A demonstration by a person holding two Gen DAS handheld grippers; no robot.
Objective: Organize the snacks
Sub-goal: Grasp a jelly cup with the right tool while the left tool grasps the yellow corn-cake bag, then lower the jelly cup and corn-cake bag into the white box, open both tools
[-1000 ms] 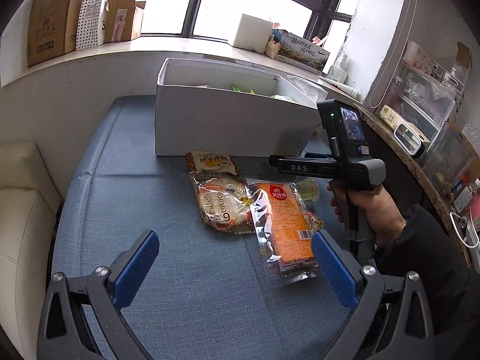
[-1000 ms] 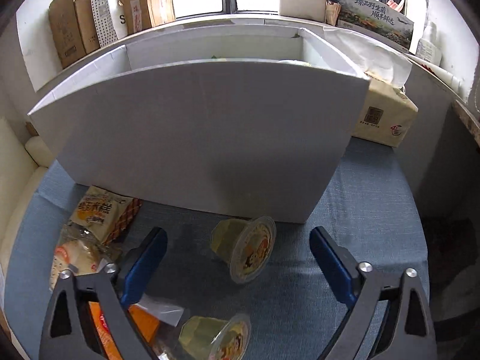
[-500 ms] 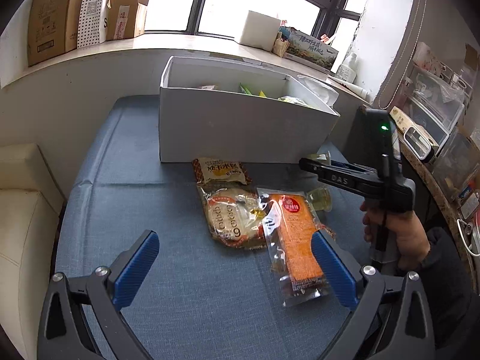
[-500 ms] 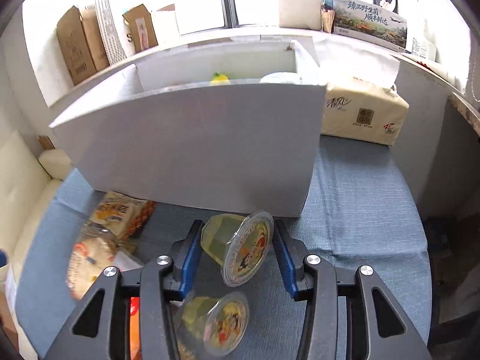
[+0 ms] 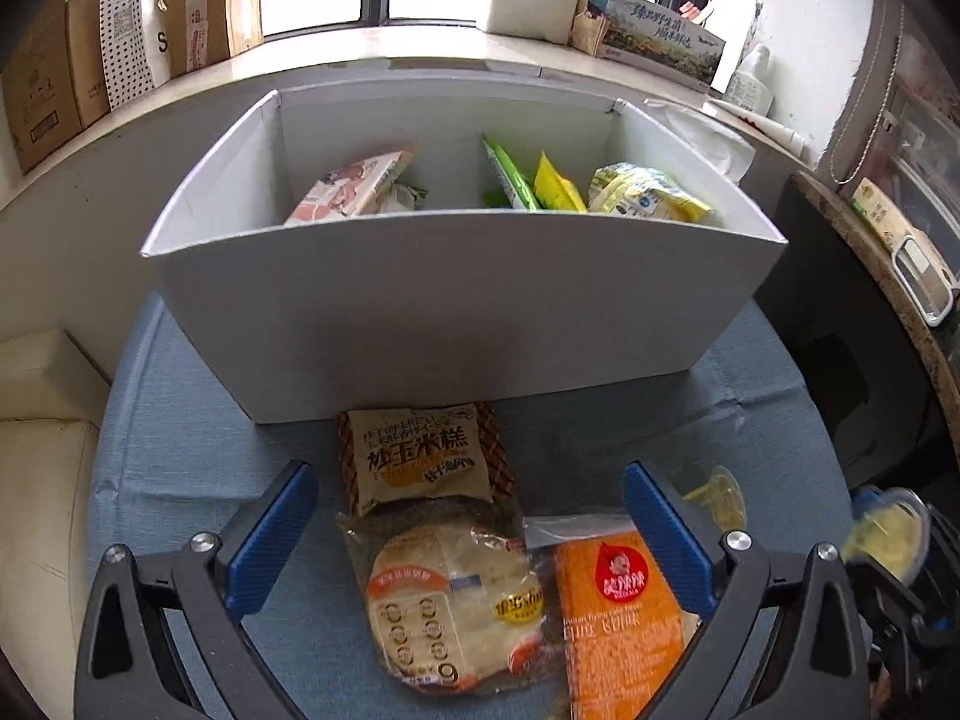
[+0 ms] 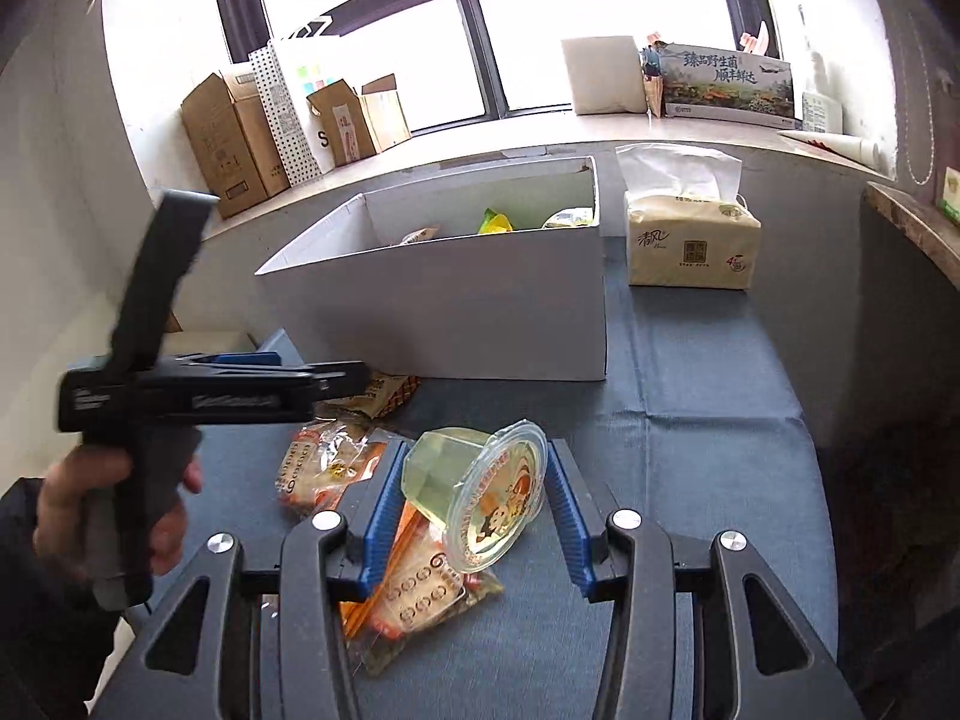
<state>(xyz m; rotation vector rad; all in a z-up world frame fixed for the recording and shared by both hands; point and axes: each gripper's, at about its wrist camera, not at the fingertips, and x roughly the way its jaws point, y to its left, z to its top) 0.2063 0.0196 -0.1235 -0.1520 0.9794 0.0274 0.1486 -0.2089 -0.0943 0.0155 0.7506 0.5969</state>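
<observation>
My right gripper (image 6: pixel 474 516) is shut on a clear jelly cup (image 6: pixel 480 492), held tilted above the blue cloth; the same cup shows blurred at the right edge of the left wrist view (image 5: pixel 888 534). My left gripper (image 5: pixel 468 540) stands open just above three packets: a brown cake packet (image 5: pixel 420 462), a round pancake packet (image 5: pixel 456 594) and an orange packet (image 5: pixel 618 606). A second jelly cup (image 5: pixel 717 498) lies on the cloth beside them. The white box (image 5: pixel 456 312) behind them holds several snack packets. In the right wrist view, a hand carries the left gripper (image 6: pixel 342 378).
A tissue pack (image 6: pixel 690 240) stands to the right of the white box (image 6: pixel 456 312). Cardboard boxes (image 6: pixel 234 144) line the window sill behind. A cream cushion (image 5: pixel 42 480) borders the cloth on the left, and a dark counter (image 5: pixel 840 330) on the right.
My right gripper closed on the jelly cup and lifted it off the cloth, away from the box. My left gripper moved forward over the packets, closer to the white box.
</observation>
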